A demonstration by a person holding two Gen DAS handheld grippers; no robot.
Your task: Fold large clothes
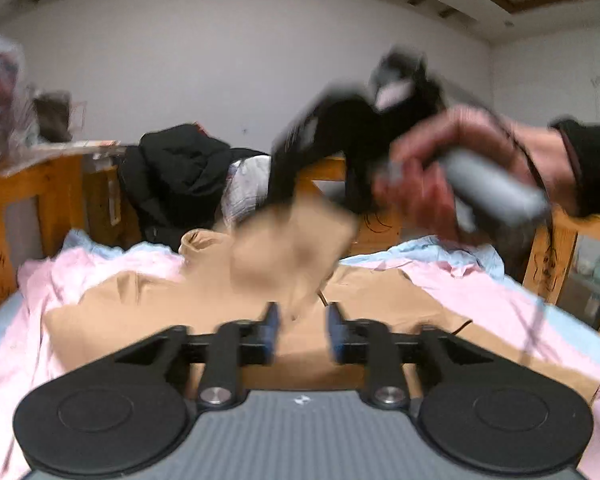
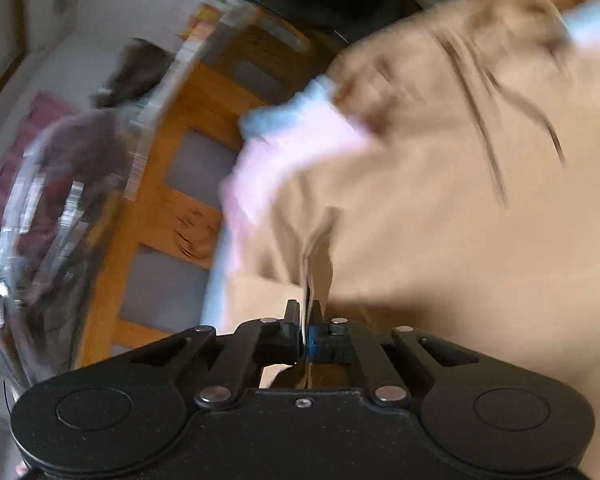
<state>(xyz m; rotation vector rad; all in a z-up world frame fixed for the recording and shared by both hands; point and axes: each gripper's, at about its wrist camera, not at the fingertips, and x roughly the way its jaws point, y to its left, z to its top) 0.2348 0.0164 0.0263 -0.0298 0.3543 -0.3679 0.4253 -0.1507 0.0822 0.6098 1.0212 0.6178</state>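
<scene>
1. you are looking at a tan garment (image 1: 148,312) lying spread across the pink sheet.
2. one part of it (image 1: 296,248) is hanging lifted and blurred above the rest.
3. a thin fold (image 2: 312,280) is standing pinched upright.

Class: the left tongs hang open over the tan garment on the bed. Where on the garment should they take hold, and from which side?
Probably the tan garment's near edge just ahead of the left tongs, coming in low from the near side. The cloth lies flat there, so an edge offers a fold to pinch. The right tongs already pinch a raised fold, lifting that part.
</scene>
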